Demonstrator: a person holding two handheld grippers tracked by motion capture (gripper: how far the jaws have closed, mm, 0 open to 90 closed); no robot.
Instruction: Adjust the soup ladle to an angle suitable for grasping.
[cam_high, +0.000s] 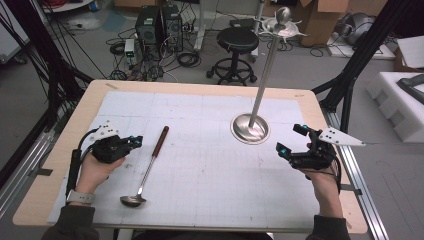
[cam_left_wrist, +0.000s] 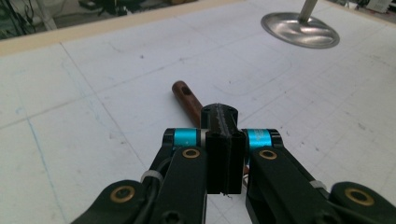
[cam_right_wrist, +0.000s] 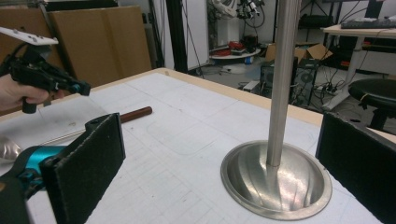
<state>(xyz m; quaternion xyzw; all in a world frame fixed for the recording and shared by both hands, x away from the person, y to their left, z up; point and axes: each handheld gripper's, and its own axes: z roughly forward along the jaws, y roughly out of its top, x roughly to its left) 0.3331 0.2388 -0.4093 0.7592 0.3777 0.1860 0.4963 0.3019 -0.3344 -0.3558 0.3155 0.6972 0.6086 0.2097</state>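
A ladle (cam_high: 149, 167) with a reddish-brown wooden handle (cam_left_wrist: 184, 95) and a steel bowl lies on the white mat, bowl toward the near edge. My left gripper (cam_high: 139, 140) hovers just left of the handle's far end. Its jaws (cam_left_wrist: 219, 114) are pressed together with nothing between them, and the handle end shows just beyond the tips. My right gripper (cam_high: 291, 139) stands open to the right of a steel stand's round base (cam_high: 250, 128). Between its wide jaws (cam_right_wrist: 219, 154) I see the stand's pole (cam_right_wrist: 282, 70), the ladle handle (cam_right_wrist: 135, 113) and the left gripper (cam_right_wrist: 81, 87) farther off.
The stand's pole (cam_high: 267, 65) rises tall to a hooked top with a knob (cam_high: 283, 20). A wooden table (cam_high: 85, 107) carries the gridded white mat (cam_high: 210, 165). Behind it are a black stool (cam_high: 236, 42), computer boxes and cables on the floor.
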